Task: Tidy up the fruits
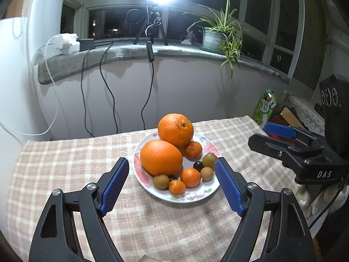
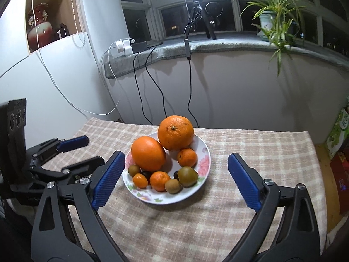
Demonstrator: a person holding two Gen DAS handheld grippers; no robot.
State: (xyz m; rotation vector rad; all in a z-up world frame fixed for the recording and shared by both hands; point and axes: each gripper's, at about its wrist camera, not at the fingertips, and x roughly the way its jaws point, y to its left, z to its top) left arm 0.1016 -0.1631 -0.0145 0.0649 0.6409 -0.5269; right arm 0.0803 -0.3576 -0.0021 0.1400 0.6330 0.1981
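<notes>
**Fruit heaped on one plate, both your grippers wide and empty**

Table (image 1: 65,163) first: you have a checked beige cloth spread over it, and it carries everything else. Your left gripper (image 1: 172,170) hangs above the near part of the cloth with its blue pads spread wide, framing the plate and holding nothing. Your right gripper (image 2: 176,163) is equally wide apart and empty, its left pad close to the plate's rim in its own view. The flowered plate (image 1: 205,191) sits near the middle of the table. On it, one large orange (image 1: 175,128) rests at the back, leaning against a second orange (image 1: 161,157) in front of it. Smaller mandarins (image 1: 190,177) lie among them, one beside the back orange, two nearer you. Brownish-green kiwis (image 1: 161,181) sit along the front and right side. Smallest, a dark grape (image 1: 198,165) shows between kiwi and mandarin.
</notes>
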